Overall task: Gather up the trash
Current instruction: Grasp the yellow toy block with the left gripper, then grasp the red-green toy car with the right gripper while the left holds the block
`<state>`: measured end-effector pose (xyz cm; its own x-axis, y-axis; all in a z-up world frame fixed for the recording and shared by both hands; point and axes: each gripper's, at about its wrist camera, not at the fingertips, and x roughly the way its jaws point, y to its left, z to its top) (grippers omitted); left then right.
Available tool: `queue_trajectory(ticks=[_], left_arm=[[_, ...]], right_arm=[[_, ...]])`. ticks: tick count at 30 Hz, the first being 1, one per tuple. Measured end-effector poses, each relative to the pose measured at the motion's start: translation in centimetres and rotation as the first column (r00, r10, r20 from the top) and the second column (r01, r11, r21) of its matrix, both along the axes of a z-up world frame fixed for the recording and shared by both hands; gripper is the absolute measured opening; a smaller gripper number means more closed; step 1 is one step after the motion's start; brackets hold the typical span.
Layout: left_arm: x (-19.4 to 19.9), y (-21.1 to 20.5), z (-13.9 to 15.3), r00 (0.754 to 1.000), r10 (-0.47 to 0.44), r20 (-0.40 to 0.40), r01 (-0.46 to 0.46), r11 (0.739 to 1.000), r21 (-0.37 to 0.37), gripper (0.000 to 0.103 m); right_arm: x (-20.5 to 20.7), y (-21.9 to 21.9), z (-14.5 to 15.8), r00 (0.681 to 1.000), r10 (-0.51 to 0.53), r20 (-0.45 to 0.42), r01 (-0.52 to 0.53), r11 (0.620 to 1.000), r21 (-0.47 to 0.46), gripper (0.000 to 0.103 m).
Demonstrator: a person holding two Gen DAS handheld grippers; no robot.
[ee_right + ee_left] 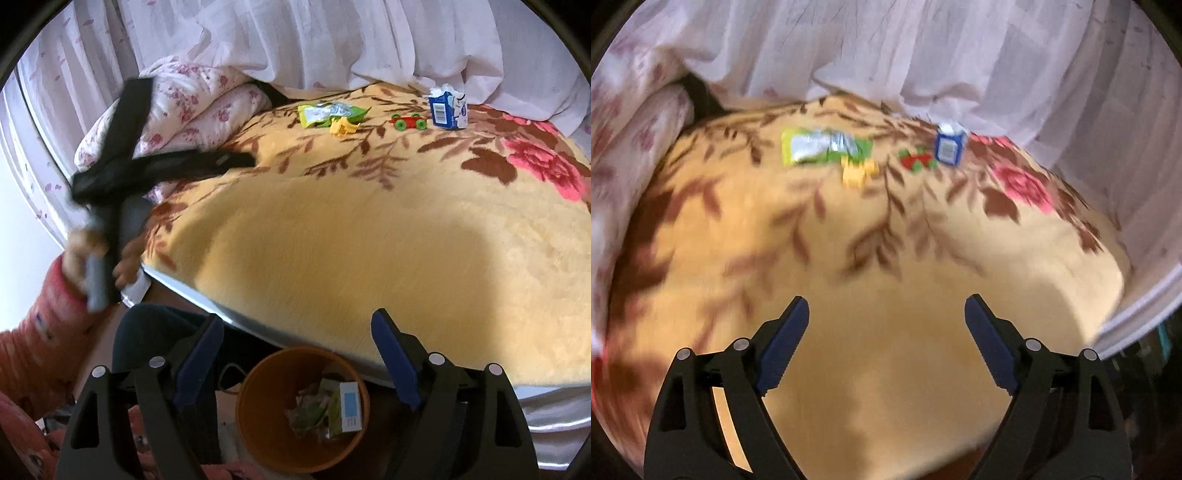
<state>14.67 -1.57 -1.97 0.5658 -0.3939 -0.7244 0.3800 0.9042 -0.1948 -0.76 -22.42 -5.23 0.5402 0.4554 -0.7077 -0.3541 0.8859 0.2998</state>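
Observation:
A green and silver wrapper [820, 146] [330, 112] and a blue and white carton [948, 144] [447, 109] lie at the far side of the bed. My left gripper [886, 314] is open and empty, hovering over the yellow blanket [886, 258]; it also shows blurred in the right wrist view [251, 160]. My right gripper [297, 328] is open and empty, above an orange bin [255, 406] that holds a small box [349, 406] and crumpled wrappers.
A yellow toy [343, 127] [858, 173] and a red and green toy car [408, 121] [918, 160] lie between the wrapper and carton. Floral pillows [192, 107] stack at the left. White curtains [295, 37] hang behind the bed.

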Motion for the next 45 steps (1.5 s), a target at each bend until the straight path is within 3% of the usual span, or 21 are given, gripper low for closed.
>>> queue_trajectory(ticks=[6, 14, 16, 18, 19, 25, 32, 36, 45], left_arm=[[9.6, -2.6, -1.4, 0.999, 0.046, -0.016, -0.045, 0.998, 0.038, 0.084], [17.4, -4.9, -4.2, 0.995, 0.085, -0.046, -0.08, 0.992, 0.101, 0.083], [18.5, -5.0, -4.5, 0.995, 0.087, -0.045, -0.082, 0.992, 0.098, 0.074], [19.2, -5.0, -4.9, 0.995, 0.08, -0.067, -0.074, 0.994, 0.083, 0.058], [19.4, -5.1, -5.1, 0.994, 0.07, -0.082, -0.064, 0.995, 0.072, 0.045], [17.9, -4.7, -4.5, 0.997, 0.045, -0.059, -0.041, 0.997, 0.064, 0.045], [13.0, -2.4, -2.2, 0.999, 0.042, -0.005, -0.042, 0.997, 0.057, 0.045], [10.6, -0.6, -1.7, 0.996, 0.086, 0.038, -0.09, 0.988, 0.123, 0.045], [7.1, 3.7, -1.6, 0.989, 0.144, 0.019, -0.145, 0.983, 0.109, 0.045]], right_arm=[[2.5, -1.3, 0.4, 0.999, -0.042, 0.015, 0.042, 0.999, 0.003, 0.081], [5.6, -2.8, 0.4, 0.996, -0.082, 0.016, 0.083, 0.997, -0.01, 0.081], [6.4, -3.0, 0.4, 0.996, -0.089, 0.015, 0.089, 0.996, -0.013, 0.081], [7.0, -3.1, 0.4, 0.996, -0.092, 0.014, 0.093, 0.996, -0.013, 0.081], [7.4, -3.1, 0.4, 0.996, -0.093, 0.014, 0.093, 0.996, -0.013, 0.081], [10.7, -3.2, 1.2, 0.995, -0.097, 0.03, 0.097, 0.995, 0.0, 0.081], [16.3, -3.4, 1.8, 0.99, -0.133, 0.047, 0.134, 0.991, -0.017, 0.081], [20.2, -2.7, 1.9, 0.989, -0.137, 0.049, 0.139, 0.989, -0.052, 0.081], [30.5, -0.9, 0.7, 0.99, -0.14, 0.028, 0.142, 0.983, -0.113, 0.081]])
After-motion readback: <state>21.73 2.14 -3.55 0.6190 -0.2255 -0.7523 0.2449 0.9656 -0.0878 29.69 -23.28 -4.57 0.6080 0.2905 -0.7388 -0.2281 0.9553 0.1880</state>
